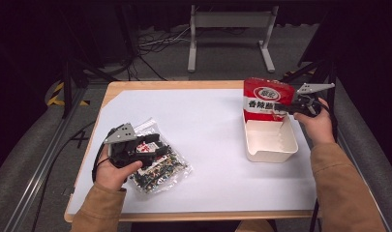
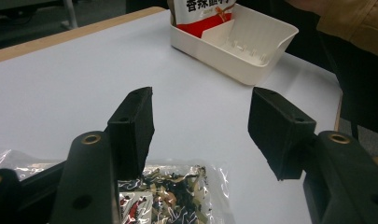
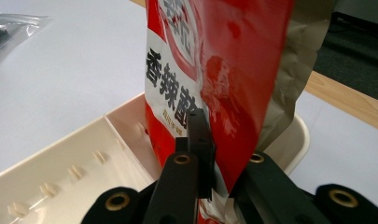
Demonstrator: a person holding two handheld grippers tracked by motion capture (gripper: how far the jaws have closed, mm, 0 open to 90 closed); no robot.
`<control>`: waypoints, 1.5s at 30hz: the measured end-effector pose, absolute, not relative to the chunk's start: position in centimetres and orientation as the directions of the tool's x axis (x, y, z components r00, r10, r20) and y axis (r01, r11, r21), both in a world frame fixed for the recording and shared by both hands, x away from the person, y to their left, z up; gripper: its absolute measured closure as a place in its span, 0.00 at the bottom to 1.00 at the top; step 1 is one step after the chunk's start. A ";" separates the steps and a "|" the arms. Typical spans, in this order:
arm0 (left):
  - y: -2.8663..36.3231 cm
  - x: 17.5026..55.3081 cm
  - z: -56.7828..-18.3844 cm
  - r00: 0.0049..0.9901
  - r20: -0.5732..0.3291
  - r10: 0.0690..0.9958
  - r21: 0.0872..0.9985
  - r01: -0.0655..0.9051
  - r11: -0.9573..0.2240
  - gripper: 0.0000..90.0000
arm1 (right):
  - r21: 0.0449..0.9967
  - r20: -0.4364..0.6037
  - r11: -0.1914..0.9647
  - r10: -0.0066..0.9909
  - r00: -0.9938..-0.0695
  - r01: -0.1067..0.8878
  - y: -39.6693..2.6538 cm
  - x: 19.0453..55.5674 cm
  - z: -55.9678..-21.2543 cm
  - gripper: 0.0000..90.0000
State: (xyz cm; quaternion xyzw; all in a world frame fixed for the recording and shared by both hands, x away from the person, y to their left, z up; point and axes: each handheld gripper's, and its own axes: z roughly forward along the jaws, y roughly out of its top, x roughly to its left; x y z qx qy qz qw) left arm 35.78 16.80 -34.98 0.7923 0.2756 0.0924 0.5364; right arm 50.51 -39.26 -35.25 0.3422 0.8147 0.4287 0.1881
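Right gripper point(image 3: 210, 154) pinches the red foil snack bag point(image 1: 267, 99), upright at the far end of the cream plastic bin point(image 1: 271, 145), long axis vertical. Left gripper point(image 2: 200, 130) gapes over the clear packet point(image 1: 159, 164), well apart, holding nothing.

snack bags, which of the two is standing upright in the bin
The red snack bag, pinched by the right tongs, stands in the white bin. The clear snack bag lies flat on the table.

red snack bag point(image 1: 264, 100) stands upright at the far end of the white bin point(image 1: 271, 143).
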 end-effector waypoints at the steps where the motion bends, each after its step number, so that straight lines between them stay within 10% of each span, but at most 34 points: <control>1: 16.8 35.8 -35.0 0.833 -0.147 0.534 0.900 0.337 -0.277 0.46 | 0.826 -0.010 0.398 0.719 -0.695 0.399 -39.3 50.5 -35.3 0.98; 16: 17.5 35.9 -35.1 0.815 -0.131 0.564 0.896 0.342 -0.285 0.42 | 0.853 0.011 0.313 0.789 -0.614 0.418 -39.5 48.3 -34.4 0.51; 45: 20.2 36.2 -34.7 0.767 -0.087 0.635 0.881 0.357 -0.310 0.37 | 0.885 -0.017 0.308 0.772 -0.636 0.350 -37.3 38.8 -32.9 0.43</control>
